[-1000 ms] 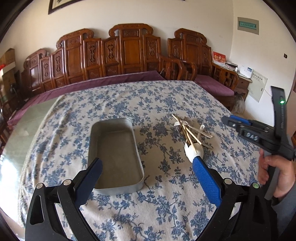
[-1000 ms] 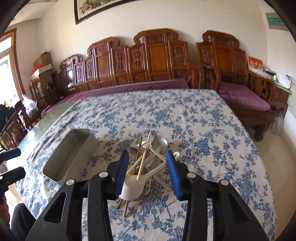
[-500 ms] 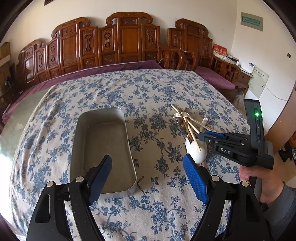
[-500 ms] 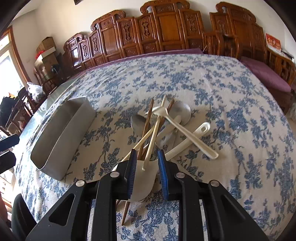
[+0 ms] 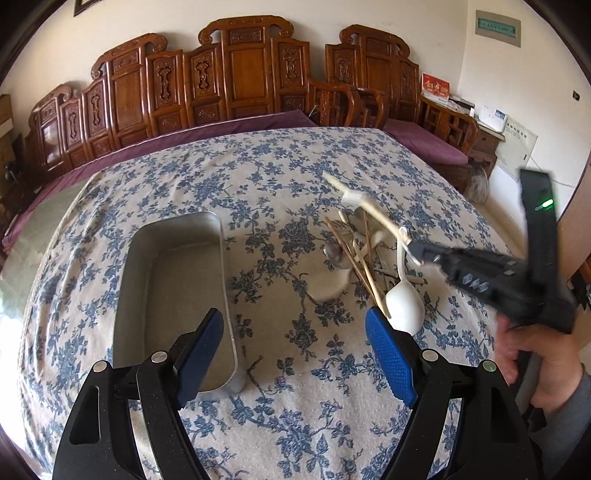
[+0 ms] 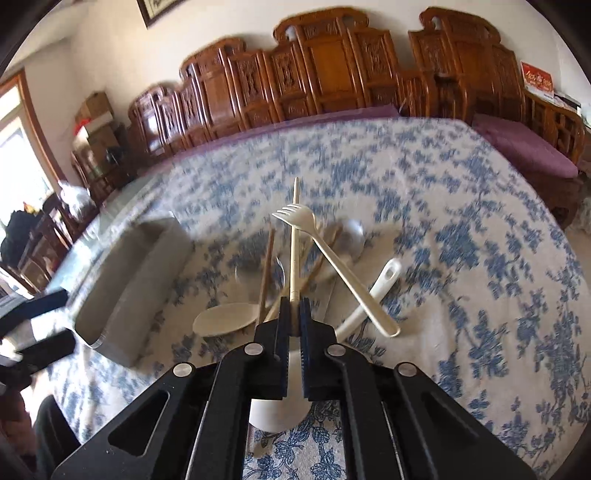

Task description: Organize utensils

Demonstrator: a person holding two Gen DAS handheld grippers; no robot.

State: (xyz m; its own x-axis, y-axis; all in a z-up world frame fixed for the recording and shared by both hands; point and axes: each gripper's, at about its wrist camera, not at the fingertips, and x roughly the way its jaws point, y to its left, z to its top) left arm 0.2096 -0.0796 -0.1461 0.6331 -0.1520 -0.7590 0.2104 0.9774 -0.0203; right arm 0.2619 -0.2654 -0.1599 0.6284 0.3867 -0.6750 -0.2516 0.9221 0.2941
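Not much readable text here: there's a red card with gold characters (image 5: 436,83) up at 1 o'clock on the side cabinet in the left wrist view, and a green-framed wall sign (image 5: 498,23) above it, but both are too small and blurry for me to make out.

Right gripper (image 6: 294,312) has just been closing, and its blue pads are now pinched tight on one pale chopstick (image 6: 294,236) that sticks straight out toward 12 o'clock. The cream plastic fork (image 6: 332,258) lies across that stick, tines at about 12, handle running to 4 o'clock.

Left gripper (image 5: 295,332) has its fingers spread wide with nothing between them, hovering over the blue floral tablecloth (image 5: 258,177).

Count, as best I can: one metal tray (image 5: 173,266), empty, at 9 o'clock of the utensil pile; one fork; two white spoons for sure ( (image 6: 225,317) and (image 6: 373,295)); a metal spoon (image 6: 351,236) behind them; maybe four chopsticks in all, though the motion blur makes that shaky.
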